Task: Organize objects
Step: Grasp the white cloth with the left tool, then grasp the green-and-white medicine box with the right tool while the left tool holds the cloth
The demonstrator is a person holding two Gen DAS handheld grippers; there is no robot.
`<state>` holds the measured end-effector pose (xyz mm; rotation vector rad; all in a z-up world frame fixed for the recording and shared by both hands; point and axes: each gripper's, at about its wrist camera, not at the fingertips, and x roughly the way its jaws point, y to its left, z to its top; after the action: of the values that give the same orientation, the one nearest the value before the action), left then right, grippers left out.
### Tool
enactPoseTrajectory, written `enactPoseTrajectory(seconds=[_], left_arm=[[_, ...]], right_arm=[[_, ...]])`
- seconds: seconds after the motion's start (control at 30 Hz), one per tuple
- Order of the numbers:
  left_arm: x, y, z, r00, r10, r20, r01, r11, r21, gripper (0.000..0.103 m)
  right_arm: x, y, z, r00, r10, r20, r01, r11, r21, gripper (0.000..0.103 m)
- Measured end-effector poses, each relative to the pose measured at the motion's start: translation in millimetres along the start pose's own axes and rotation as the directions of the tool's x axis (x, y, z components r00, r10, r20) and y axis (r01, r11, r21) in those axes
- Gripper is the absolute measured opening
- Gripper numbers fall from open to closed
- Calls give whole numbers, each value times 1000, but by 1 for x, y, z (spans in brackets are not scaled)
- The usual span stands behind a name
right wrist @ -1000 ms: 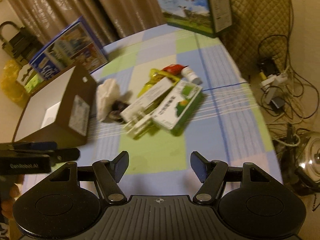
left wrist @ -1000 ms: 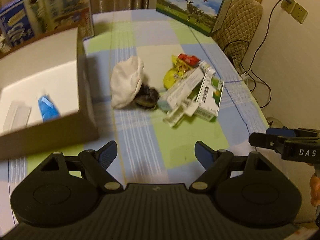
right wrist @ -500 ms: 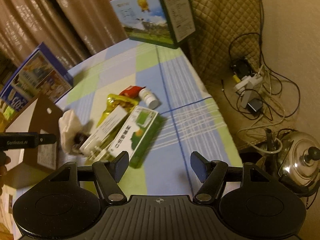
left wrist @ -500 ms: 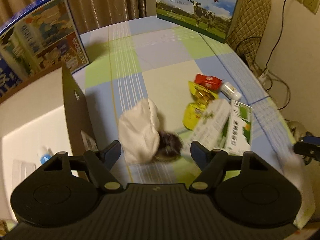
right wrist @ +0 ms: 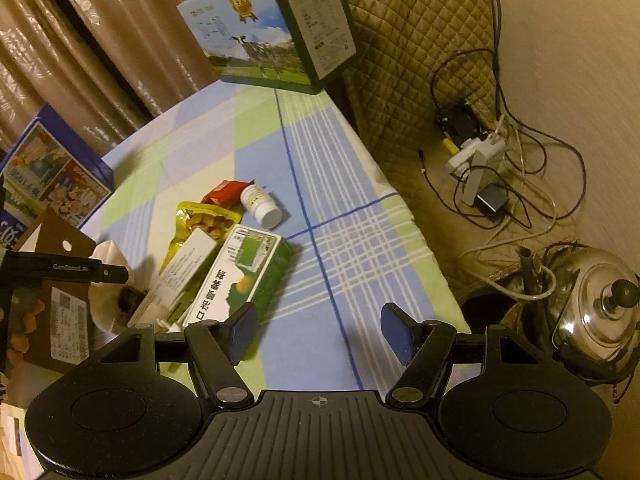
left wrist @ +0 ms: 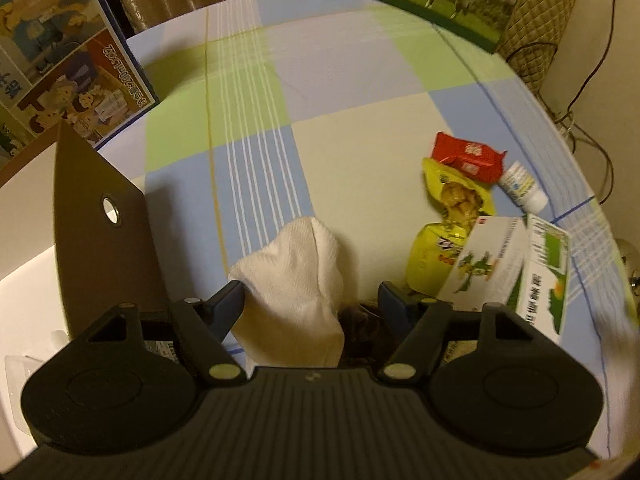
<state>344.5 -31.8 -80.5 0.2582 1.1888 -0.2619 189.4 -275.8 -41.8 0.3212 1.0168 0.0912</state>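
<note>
Since the earlier frames the left gripper [left wrist: 312,304] has closed in on the pile, so the white ribbed cloth bundle [left wrist: 294,292] now sits between its spread fingers, the left fingertip just at the cloth's edge; nothing is clamped. The right gripper [right wrist: 319,330] has swung toward the table's right edge, its fingers apart and empty above the blue, green and cream checked tablecloth [right wrist: 352,216].

Only the right wrist view shows the steel kettle [right wrist: 596,308] and the tangle of cables [right wrist: 500,152] on the floor, and the left gripper's arm from the side. Only the left view shows the dark furry object [left wrist: 362,326] tucked against the cloth's right side.

The cloth lies on the table beside the brown cardboard box [left wrist: 100,236], its long axis running away from the camera, rounded end farthest. The green and white carton [right wrist: 244,276] lies flat, pointing diagonally toward the small white bottle [right wrist: 262,206]
</note>
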Motion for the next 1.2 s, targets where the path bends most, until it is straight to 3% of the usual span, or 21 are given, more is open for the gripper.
enactPoseTrajectory(seconds=[0.03,0.07,0.1,0.23,0.33,0.67,0.93,1.2], left_arm=[[2,0,1,1000,9,-2,-9,1000,2,64],[4,1,1,1000,15,-5,-15,1000,4,56],[5,2,1,1000,21,-1,-21,1000,2,40],[-3,8,-1,999,22,39,-22,1000,-3,25],[-21,13,-5,994,30,102,-28,999,-25,23],[-97,56,-29,960,-18,281,87,968,-234,23],[-138,91,-53,936,-21,350,150,926,-346,23],[-156,94,-68,925,-43,377,188,915,-357,23]], right_arm=[[1,0,0,1000,-1,-3,1,1000,2,66],[3,0,0,1000,-1,-6,1,1000,3,66],[4,1,1,1000,-1,-8,1,1000,2,66],[12,7,1,1000,9,-20,-9,1000,-7,66],[18,14,1,999,22,-27,-23,1000,-18,66],[54,53,10,995,75,-71,-79,995,-57,66],[93,80,16,997,-1,-79,-7,995,-104,66],[104,84,13,997,-45,-59,34,983,-179,64]])
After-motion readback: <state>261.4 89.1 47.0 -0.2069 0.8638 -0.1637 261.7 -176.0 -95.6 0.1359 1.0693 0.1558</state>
